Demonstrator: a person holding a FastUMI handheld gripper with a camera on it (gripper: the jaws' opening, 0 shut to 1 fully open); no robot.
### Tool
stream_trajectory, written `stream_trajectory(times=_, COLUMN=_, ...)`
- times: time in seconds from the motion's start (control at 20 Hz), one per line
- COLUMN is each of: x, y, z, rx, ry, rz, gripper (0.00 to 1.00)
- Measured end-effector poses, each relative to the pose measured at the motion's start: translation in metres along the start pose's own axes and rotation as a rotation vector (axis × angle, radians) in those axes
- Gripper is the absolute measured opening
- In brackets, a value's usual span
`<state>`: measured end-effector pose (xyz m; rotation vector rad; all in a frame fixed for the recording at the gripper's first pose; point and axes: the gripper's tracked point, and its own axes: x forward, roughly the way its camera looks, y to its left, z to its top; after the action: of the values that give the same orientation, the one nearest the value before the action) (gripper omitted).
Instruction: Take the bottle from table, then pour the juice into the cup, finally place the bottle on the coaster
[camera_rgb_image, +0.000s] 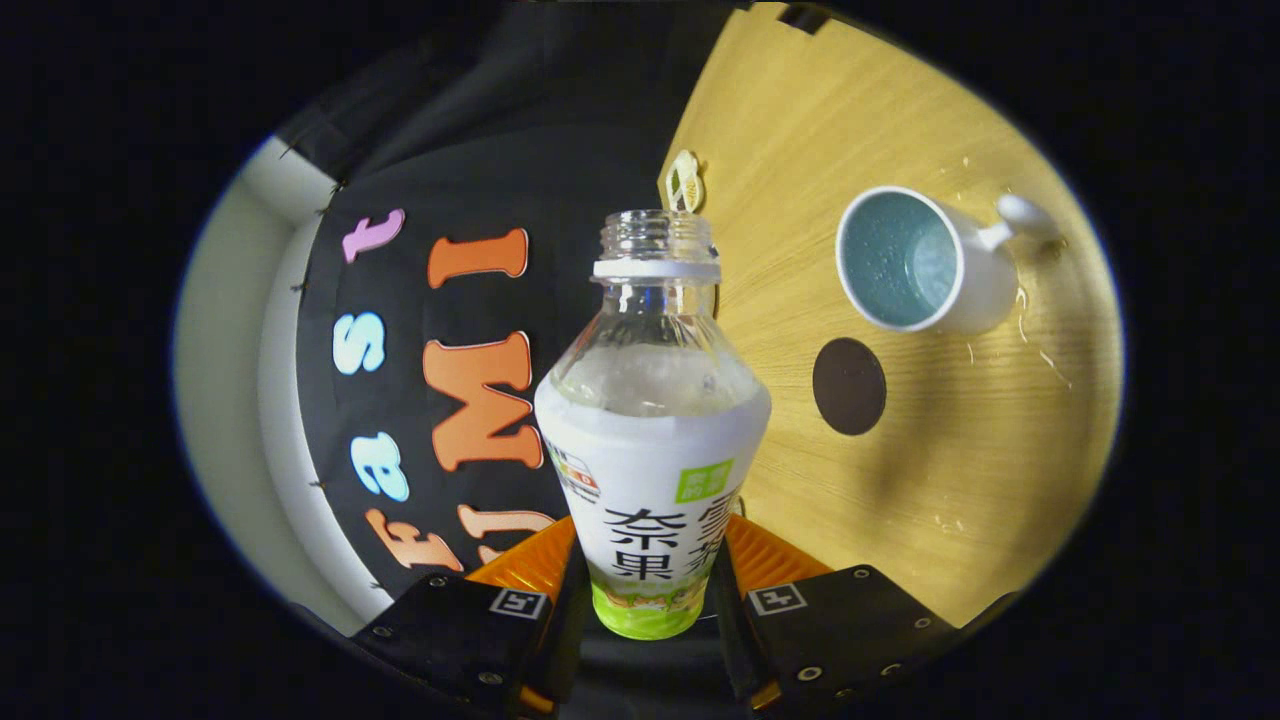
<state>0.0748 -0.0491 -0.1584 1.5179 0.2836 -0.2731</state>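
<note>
Gripper (648, 590) clamped on the bottle (655, 440), one finger pressing each side of the lower labelled body, so the bottle sits squarely between the fingers with its open neck pointing forward, away from the gripper. Held low on the body, probably to leave the neck free for pouring and to keep the weight close to the fingers. No cap on the threaded mouth; clear upper part looks mostly empty, with only a pale haze inside, so hard to tell how much juice remains, the label hiding everything below the shoulder. Whole scene turned sideways, the counter (960, 470) running up the right of the bottle like a wall, which suggests a strong tilt of the gripper, though whether for pouring or coming back from it cannot be judged. Cup (905, 262) well beyond the fingers and off to the right of the bottle's neck, its mouth facing the camera, inside speckled with droplets or foam; liquid level not readable. Handle on the cup's far side, partly blurred. Splashes on the counter around the cup. Dark round coaster (849, 386) nearer the gripper than the cup, just right of the bottle's shoulder, bare. Small pale ring-shaped thing (685, 182) just past the bottle's mouth, too small to identify. Bottle's base hidden between the fingers.
</note>
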Motion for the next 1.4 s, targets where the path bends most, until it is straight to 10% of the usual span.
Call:
stream_trajectory(times=0.85, x=0.017, y=0.020, z=0.067, rx=-1.462, ry=-0.286, rz=-0.312, gripper=0.59)
stream_trajectory(times=1.4, x=0.091, y=-0.018, z=0.054, rx=-1.504, ry=-0.245, rz=-0.341, gripper=0.59)
